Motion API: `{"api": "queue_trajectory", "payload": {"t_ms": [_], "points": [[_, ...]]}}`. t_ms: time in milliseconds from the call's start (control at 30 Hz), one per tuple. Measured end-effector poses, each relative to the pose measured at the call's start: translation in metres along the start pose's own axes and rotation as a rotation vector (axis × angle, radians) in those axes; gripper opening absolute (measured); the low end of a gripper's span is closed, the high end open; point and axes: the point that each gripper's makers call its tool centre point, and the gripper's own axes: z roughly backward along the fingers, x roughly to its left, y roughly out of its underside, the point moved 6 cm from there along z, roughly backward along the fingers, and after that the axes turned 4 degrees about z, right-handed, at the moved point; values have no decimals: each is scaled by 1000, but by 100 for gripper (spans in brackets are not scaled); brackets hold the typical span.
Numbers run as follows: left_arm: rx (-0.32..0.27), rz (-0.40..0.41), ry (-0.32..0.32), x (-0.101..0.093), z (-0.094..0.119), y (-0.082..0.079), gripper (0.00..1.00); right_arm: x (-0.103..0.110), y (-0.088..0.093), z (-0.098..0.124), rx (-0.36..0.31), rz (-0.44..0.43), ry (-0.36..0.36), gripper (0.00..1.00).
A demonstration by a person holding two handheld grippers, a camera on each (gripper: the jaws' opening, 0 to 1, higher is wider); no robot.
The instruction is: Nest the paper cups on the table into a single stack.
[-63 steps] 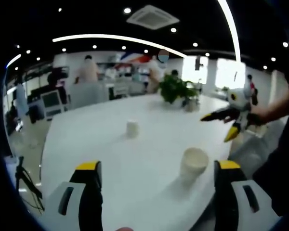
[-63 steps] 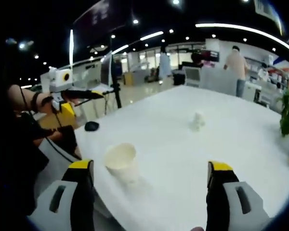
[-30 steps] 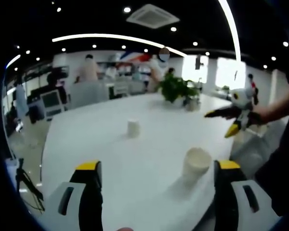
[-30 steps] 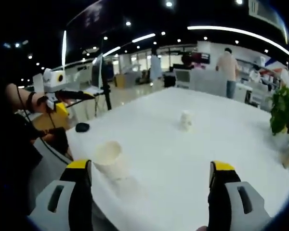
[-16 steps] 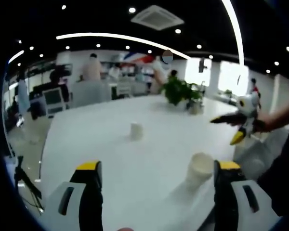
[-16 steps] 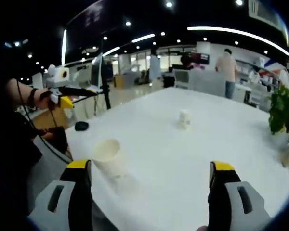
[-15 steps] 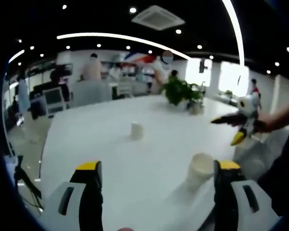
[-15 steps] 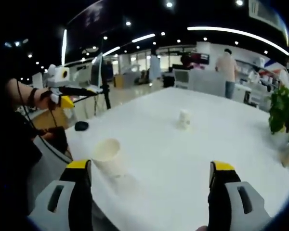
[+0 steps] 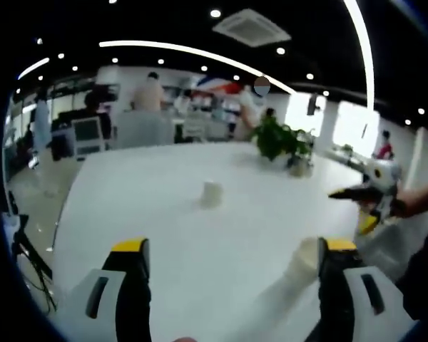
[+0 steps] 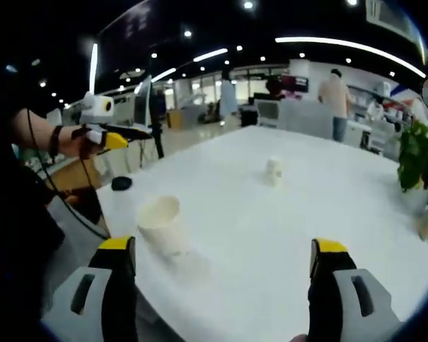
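Two white paper cups stand apart on the white table (image 9: 164, 214). The near cup (image 9: 303, 260) sits by the table's edge, just left of my left gripper's right jaw; the far cup (image 9: 212, 194) stands mid-table. My left gripper (image 9: 235, 249) is open and holds nothing. In the right gripper view the near cup (image 10: 160, 224) stands ahead of the left jaw and the far cup (image 10: 273, 171) lies farther back. My right gripper (image 10: 222, 246) is open, nothing in it. Each gripper also appears in the other's view: right gripper (image 9: 367, 196), left gripper (image 10: 103, 132).
A potted plant (image 9: 282, 139) stands at the table's far side, also seen as the plant (image 10: 417, 160) at the right. A small dark object (image 10: 120, 183) lies near the table's corner. People and desks fill the office behind. The table edge runs close to the near cup.
The left gripper view has shifted, so the near cup now sits lower and closer to its right jaw. In the right gripper view the left gripper has shifted slightly right. Neither cup moved.
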Motion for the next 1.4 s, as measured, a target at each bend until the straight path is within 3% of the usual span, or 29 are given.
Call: {"api": "queue_trajectory", "payload": {"t_ms": [400, 800, 1033, 1400], "points": [[27, -57, 3, -3, -54, -24, 97, 1, 15, 3, 6, -2, -3, 100], [75, -111, 33, -8, -110, -34, 98, 4, 26, 3, 0, -29, -18, 100], [105, -132, 43, -10, -141, -37, 98, -2, 27, 4, -9, -53, -16, 100], [182, -181, 38, -7, -181, -30, 96, -6, 25, 1, -45, -97, -30, 100]]}}
